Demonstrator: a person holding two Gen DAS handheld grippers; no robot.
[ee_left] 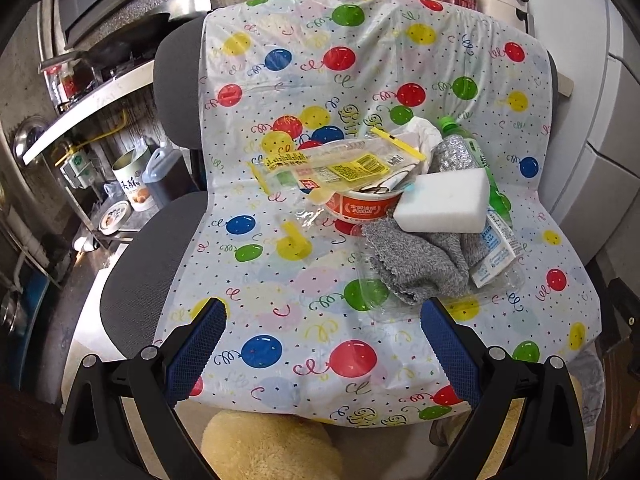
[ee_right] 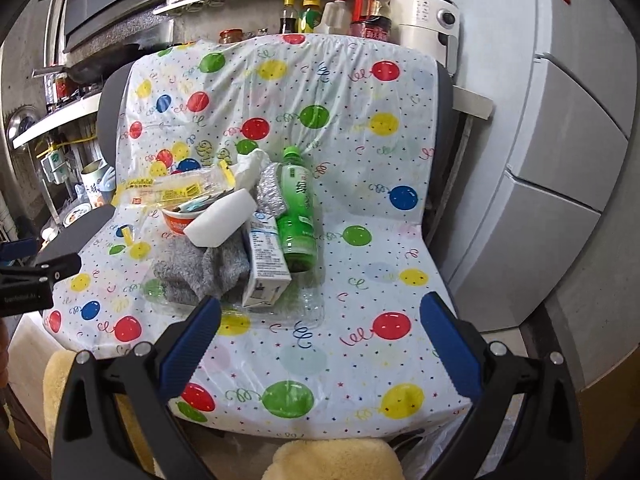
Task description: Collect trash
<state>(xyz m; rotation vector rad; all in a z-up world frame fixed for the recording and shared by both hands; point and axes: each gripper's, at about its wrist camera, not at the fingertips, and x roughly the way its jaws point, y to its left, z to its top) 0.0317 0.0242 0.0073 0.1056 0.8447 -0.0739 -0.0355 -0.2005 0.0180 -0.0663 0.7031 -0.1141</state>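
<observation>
The left claw [ee_left: 324, 344] is spread wide and holds nothing; the right claw [ee_right: 320, 340] is likewise spread and empty. Both hover over the near edge of a chair [ee_right: 446, 112] draped in a balloon-print plastic sheet [ee_right: 344, 92].

Nothing looks collected yet: the whole trash pile sits ahead of the claws, untouched as far as the views show. Just beyond the left claw's right finger lies a grey cloth [ee_left: 416, 260], with a white sponge [ee_left: 442, 202] resting on top of it. Behind these stands a red noodle cup [ee_left: 360, 208] under a yellow-printed wrapper [ee_left: 336, 168]. Ahead of the right claw's left finger stands a small carton [ee_right: 266, 260], touching a green bottle [ee_right: 296, 208] that lies beside it, and a crushed clear plastic bottle [ee_right: 308, 304] lies nearest.

No bin or bag shows clearly. The items overlap, so lifting one may drag others. A fridge [ee_right: 560, 140] stands to the right, kitchen shelves [ee_right: 52, 124] to the left.
</observation>
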